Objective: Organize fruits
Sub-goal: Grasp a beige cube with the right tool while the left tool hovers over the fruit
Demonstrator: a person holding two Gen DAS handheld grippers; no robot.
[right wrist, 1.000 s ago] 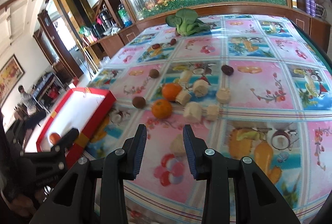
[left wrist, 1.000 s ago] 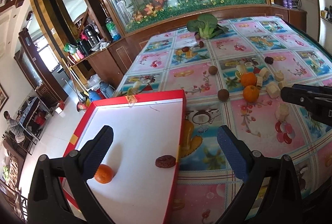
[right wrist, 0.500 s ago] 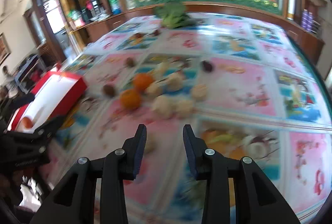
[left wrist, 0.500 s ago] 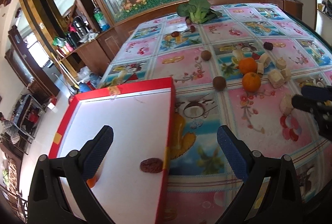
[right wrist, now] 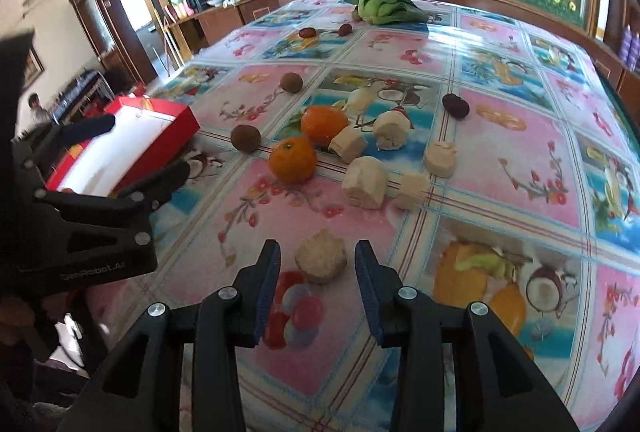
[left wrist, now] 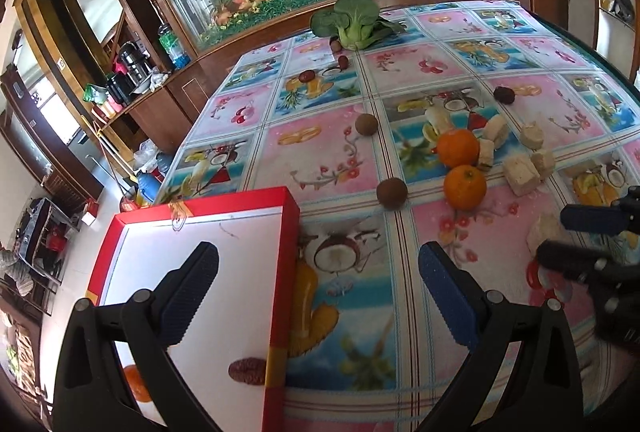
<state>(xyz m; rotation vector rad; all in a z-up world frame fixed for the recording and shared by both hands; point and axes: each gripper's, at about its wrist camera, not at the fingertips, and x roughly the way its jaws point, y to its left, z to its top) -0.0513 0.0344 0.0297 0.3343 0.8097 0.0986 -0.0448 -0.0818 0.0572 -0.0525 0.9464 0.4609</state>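
Observation:
My right gripper (right wrist: 317, 252) points down at the table with a pale banana chunk (right wrist: 320, 262) between its fingers. Its jaws are opening and a gap shows on each side of the chunk. My left gripper (left wrist: 320, 292) is wide open and holds nothing, straddling the right wall of the red box (left wrist: 285, 252). Inside the box lie a dark date (left wrist: 247, 371) and an orange (left wrist: 135, 383), half hidden by a finger. Two oranges (right wrist: 293, 159) (right wrist: 324, 124), two brown round fruits (right wrist: 245, 138) (right wrist: 291, 82) and several more banana chunks (right wrist: 365, 182) lie on the table.
A leafy green vegetable (right wrist: 378, 1) and a few dark dates (right wrist: 455, 105) lie farther back on the patterned tablecloth (right wrist: 512, 159). The table's left edge drops to the floor beside the box. A wooden counter runs behind the table. A person sits far left (right wrist: 35, 107).
My right gripper came down around a banana chunk and its jaws spread a little. My left gripper shifted right and lower, from over the box floor to over its right wall.

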